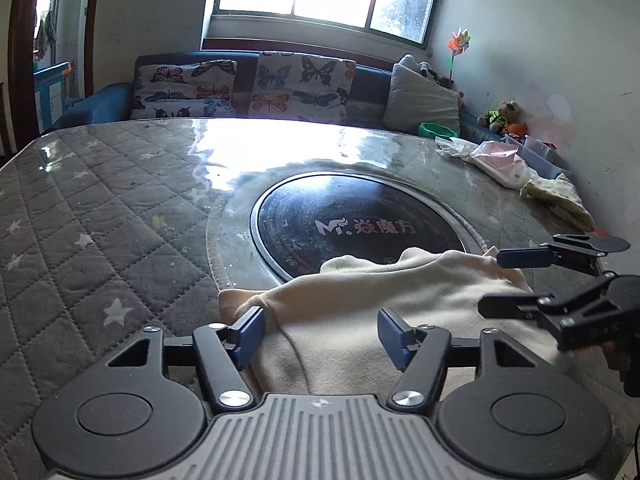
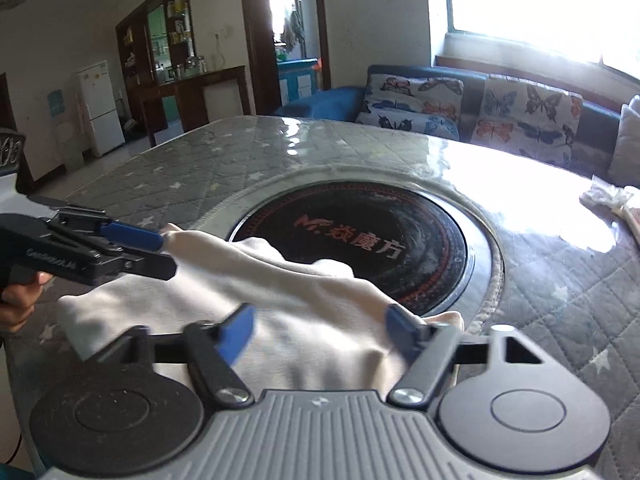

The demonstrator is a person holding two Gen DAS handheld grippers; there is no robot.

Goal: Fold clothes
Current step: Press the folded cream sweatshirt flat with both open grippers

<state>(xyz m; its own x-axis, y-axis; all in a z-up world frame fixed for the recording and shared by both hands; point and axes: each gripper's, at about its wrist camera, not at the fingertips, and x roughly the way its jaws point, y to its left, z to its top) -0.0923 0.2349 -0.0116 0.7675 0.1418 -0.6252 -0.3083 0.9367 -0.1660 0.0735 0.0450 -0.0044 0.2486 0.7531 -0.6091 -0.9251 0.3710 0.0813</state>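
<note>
A cream garment (image 1: 360, 300) lies bunched at the near edge of the quilted grey table (image 1: 100, 208), partly over the black round hotplate (image 1: 352, 224). It also shows in the right wrist view (image 2: 280, 300). My left gripper (image 1: 322, 332) is open, its blue pads spread wide over the cloth's left part. My right gripper (image 2: 320, 334) is open too, its fingers astride the cloth's right part. Each gripper shows in the other's view: the right one (image 1: 496, 280) at the cloth's right edge, the left one (image 2: 166, 254) at its left corner.
A sofa with butterfly cushions (image 1: 248, 84) runs along the far side under a window. Plastic bags (image 1: 496, 156), a folded yellowish cloth (image 1: 560, 200) and a bin sit at the table's far right. A fridge (image 2: 100, 108) and a cabinet stand far left in the right wrist view.
</note>
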